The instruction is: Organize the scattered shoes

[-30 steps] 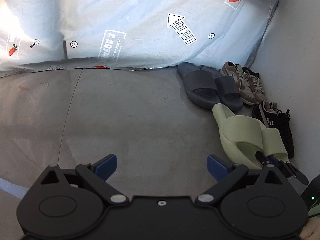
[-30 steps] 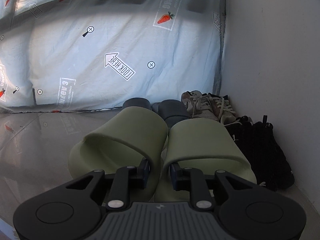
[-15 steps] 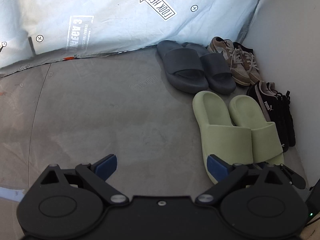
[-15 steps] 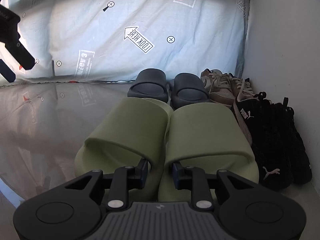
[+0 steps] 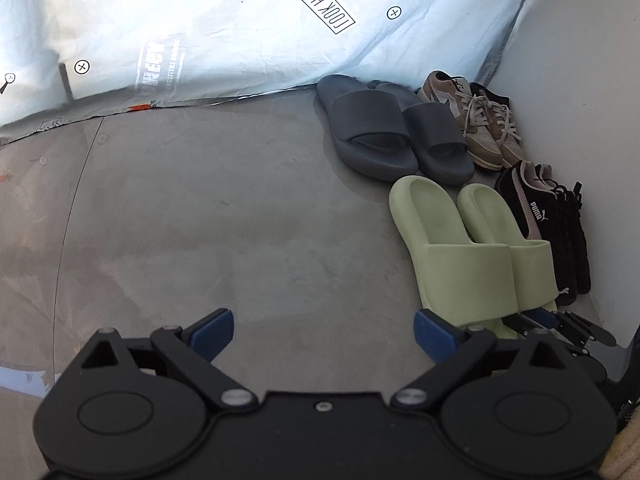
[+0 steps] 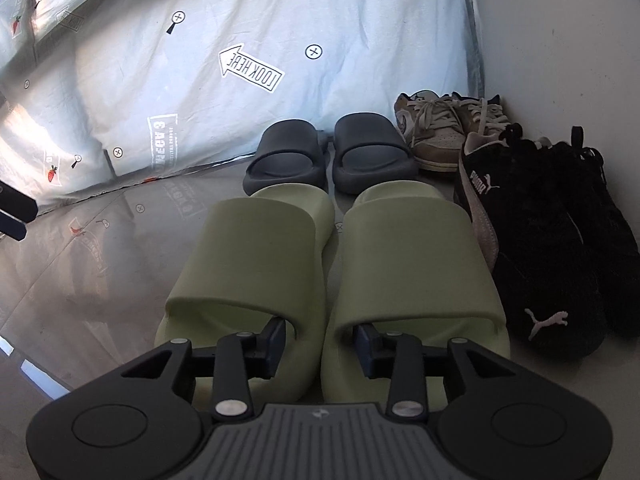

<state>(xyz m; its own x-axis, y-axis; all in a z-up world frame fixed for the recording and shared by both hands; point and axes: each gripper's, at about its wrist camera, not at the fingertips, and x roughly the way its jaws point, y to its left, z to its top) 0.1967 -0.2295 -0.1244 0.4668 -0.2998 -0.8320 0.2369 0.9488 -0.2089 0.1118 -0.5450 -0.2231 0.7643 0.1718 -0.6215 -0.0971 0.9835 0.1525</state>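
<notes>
The right gripper point(image 6: 320, 344) sits at the heel end of the green slides point(image 6: 332, 280), its jaws opening, one finger poking under each strap where the two slides meet; the inner walls of the pair are between the pads, and the pads look to be coming off them. The slides lie flat on the grey floor point(image 5: 200, 220), side by side and touching. Just beyond their toes rest the dark grey slides point(image 6: 328, 156), up against the printed white sheet point(image 6: 240, 60). Black sneakers point(image 6: 552, 248) lie beside the green pair along the wall point(image 6: 560, 40), with tan sneakers point(image 6: 444, 132) tucked in the corner. The left gripper point(image 5: 324, 330) hangs released, jaws wide, over bare floor, nothing between them.
</notes>
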